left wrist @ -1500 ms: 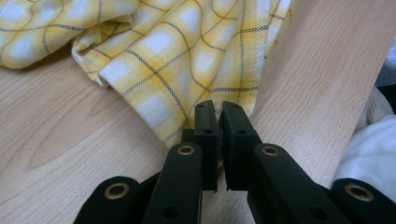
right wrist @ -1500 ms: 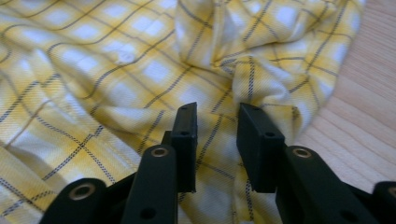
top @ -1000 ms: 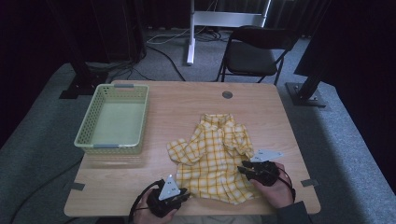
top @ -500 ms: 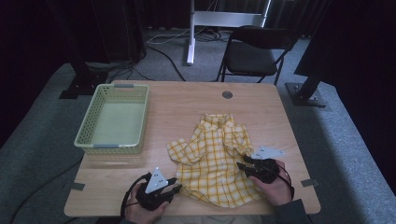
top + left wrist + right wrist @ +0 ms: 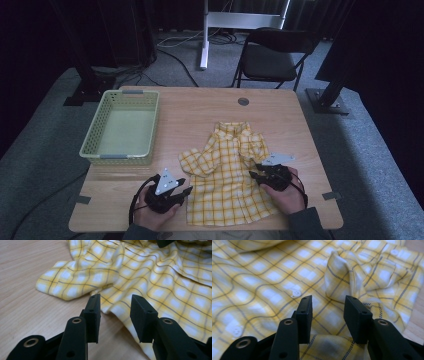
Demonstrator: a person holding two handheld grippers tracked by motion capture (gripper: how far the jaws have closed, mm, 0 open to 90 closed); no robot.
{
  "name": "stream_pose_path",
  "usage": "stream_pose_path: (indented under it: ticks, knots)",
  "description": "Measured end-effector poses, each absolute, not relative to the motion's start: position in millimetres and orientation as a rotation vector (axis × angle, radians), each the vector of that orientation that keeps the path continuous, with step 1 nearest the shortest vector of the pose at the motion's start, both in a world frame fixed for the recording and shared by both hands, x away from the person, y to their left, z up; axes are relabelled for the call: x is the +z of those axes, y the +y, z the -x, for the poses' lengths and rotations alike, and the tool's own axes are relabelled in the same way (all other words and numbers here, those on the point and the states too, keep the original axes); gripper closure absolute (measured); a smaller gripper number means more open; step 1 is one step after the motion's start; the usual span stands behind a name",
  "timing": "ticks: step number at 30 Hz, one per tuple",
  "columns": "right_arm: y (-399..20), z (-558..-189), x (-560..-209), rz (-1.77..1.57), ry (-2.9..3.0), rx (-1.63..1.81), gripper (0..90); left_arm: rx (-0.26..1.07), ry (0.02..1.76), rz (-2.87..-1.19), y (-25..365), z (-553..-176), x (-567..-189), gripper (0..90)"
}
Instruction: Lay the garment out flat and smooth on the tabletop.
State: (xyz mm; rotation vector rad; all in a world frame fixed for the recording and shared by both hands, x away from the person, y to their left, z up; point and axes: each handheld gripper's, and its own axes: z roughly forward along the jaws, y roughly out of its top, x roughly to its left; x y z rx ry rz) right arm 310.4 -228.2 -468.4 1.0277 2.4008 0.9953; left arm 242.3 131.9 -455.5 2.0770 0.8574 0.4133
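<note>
Where the wood table [image 5: 200, 120] lies smooth, the checked shirt [image 5: 227, 180] looks perhaps cotton.

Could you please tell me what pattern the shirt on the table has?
The shirt is yellow-and-white plaid with thin dark lines, clearest in the right gripper view.

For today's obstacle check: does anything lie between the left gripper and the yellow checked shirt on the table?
Nothing visible does. The left gripper is open and points at the near edge of the yellow checked shirt; between its jaws there is bare wooden table and the shirt's hem. The green basket stands off to the side.
</note>
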Motion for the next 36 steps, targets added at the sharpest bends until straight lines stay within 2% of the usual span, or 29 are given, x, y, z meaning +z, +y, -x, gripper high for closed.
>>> stream_pose_path:
  ticks: [16, 28, 36]
  knots:
    - [-227.9, -320.3, -480.7, -1.071, 2.387, 1.002, 57.4, 0.478, 0.948, -2.069, 127.2, -300.7, -448.3, 59.3]
    - [-230.8, -330.5, -482.7, -1.103, 2.358, 1.022, 56.4, 0.478, 1.02, -2.094, 117.6, -344.6, -457.2, 59.2]
    - [-232.6, -334.5, -484.3, -1.114, 2.337, 1.038, 56.5, 0.474, 1.046, -2.139, 111.9, -359.8, -467.2, 58.9]
